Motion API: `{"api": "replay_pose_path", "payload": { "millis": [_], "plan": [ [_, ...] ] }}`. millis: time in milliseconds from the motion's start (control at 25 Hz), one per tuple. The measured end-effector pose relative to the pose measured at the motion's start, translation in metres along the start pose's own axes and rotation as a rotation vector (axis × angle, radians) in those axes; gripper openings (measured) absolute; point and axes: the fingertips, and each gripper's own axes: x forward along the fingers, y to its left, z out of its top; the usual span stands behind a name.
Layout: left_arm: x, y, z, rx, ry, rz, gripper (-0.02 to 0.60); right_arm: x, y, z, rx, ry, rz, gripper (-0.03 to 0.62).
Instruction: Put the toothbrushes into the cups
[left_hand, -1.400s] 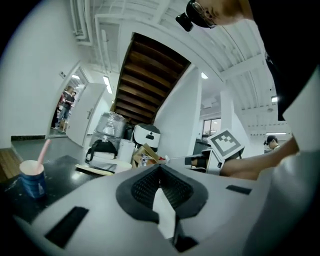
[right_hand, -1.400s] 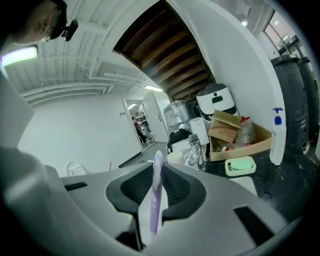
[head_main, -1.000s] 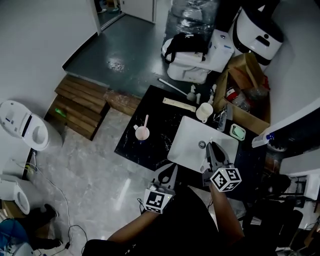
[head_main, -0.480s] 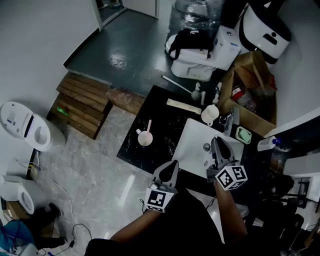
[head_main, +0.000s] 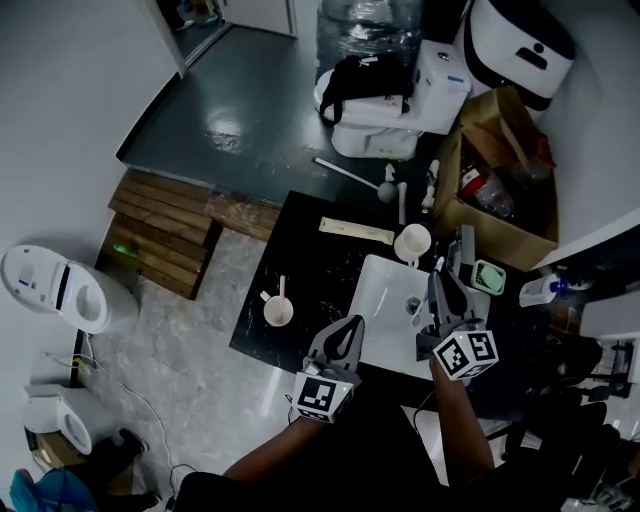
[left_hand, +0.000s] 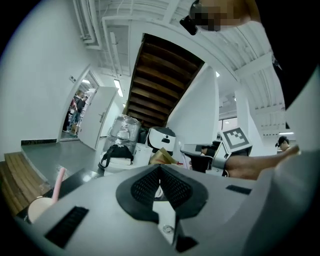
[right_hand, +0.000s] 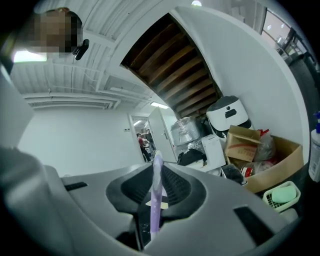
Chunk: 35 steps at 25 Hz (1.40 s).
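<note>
**Left tool.** The left tool (head_main: 350, 328) is closed, and its pads (left_hand: 150, 184) meet with nothing between them. In the head view it sits over the near edge of the black tabletop (head_main: 310, 255), at the 9 o'clock side of the white basin (head_main: 385, 300).

**Right tool.** The right tool (head_main: 437, 282) grips the purple toothbrush (right_hand: 156, 197). The handle is clamped between the pads and the brush stands upright, rising past the tool tips. In the head view this tool sits over the 3 o'clock part of the basin.

**Task items.**
- The small cup (head_main: 278, 313) stands on the tabletop at 9 o'clock from the left tool, well apart from it.
- The pink toothbrush (head_main: 282, 290) stands inside the small cup and leans on its rim. Both also show in the left gripper view, at 8 o'clock.
- The white mug (head_main: 412, 243) stands on the tabletop just beyond the far edge of the basin, at 11 o'clock from the right tool. Whether the mug holds anything cannot be determined.

**Surroundings.** A green soap dish (head_main: 488, 275) lies at 3 o'clock from the mug. An open cardboard box (head_main: 500, 190) stands at 1 o'clock from the mug.
</note>
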Motion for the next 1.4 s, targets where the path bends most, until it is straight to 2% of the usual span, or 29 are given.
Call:
{"api": "replay_pose_path", "payload": {
  "millis": [160, 320, 440, 600, 840, 1400],
  "plan": [
    [0.029, -0.003, 0.011, 0.021, 0.003, -0.026, 0.014, 0.017, -0.02, 0.013, 0.014, -0.048, -0.022, 0.074],
    [0.052, -0.009, 0.007, 0.062, 0.037, -0.078, 0.014, 0.033, -0.035, 0.022, 0.033, -0.079, -0.037, 0.074],
    [0.068, -0.003, 0.004, 0.064, 0.049, -0.081, 0.014, 0.049, -0.045, 0.021, 0.032, -0.095, -0.031, 0.074],
    [0.086, 0.007, -0.004, 0.029, 0.051, -0.076, 0.014, 0.067, -0.051, 0.017, 0.032, -0.101, -0.036, 0.074],
    [0.101, 0.013, 0.008, -0.022, 0.024, -0.117, 0.014, 0.079, -0.053, 0.025, 0.027, -0.13, -0.115, 0.074],
    [0.13, 0.027, 0.018, -0.063, 0.018, -0.145, 0.014, 0.125, -0.081, 0.02, -0.037, -0.152, -0.163, 0.074]
  ]
}}
